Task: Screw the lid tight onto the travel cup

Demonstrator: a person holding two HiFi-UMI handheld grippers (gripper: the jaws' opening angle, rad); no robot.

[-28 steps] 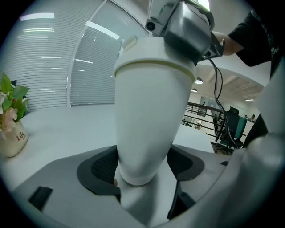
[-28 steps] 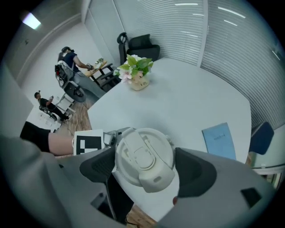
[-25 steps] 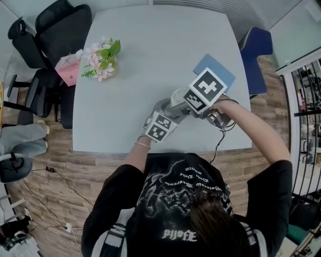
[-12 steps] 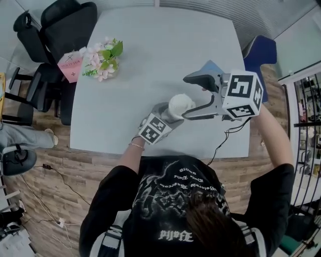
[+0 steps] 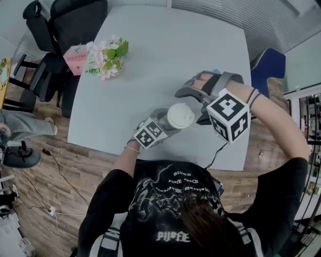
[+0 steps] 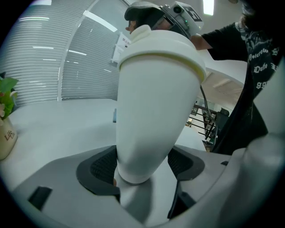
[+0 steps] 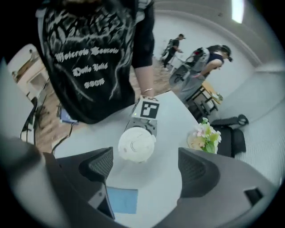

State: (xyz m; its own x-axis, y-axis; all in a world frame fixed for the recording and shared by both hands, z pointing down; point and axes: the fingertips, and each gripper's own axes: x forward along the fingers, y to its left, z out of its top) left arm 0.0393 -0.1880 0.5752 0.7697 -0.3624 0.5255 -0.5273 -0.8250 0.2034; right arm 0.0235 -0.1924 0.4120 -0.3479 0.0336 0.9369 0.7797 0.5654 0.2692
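A white travel cup [image 5: 173,122] with its white lid [image 5: 180,116] on top stands tilted on the grey table [image 5: 165,45]. My left gripper [image 5: 165,124] is shut on the cup's narrow base [image 6: 133,171], both pads pressing it. In the left gripper view the lid [image 6: 158,44] sits at the cup's wide end. My right gripper [image 5: 196,104] hangs above and just right of the lid, open. Its jaws have just been closing a little, with nothing gripped. In the right gripper view the lid [image 7: 136,144] shows below the gap of the right gripper [image 7: 144,165].
A pot of flowers [image 5: 105,57] and a pink card [image 5: 76,57] stand at the table's far left. A blue mat [image 7: 122,200] lies on the table beside the cup. A black office chair [image 5: 65,15] and a blue chair [image 5: 268,65] flank the table.
The right gripper, down on the lid a second ago, has let go, lifted off to the right and rolled round. The left gripper has kept hold of the cup in place.
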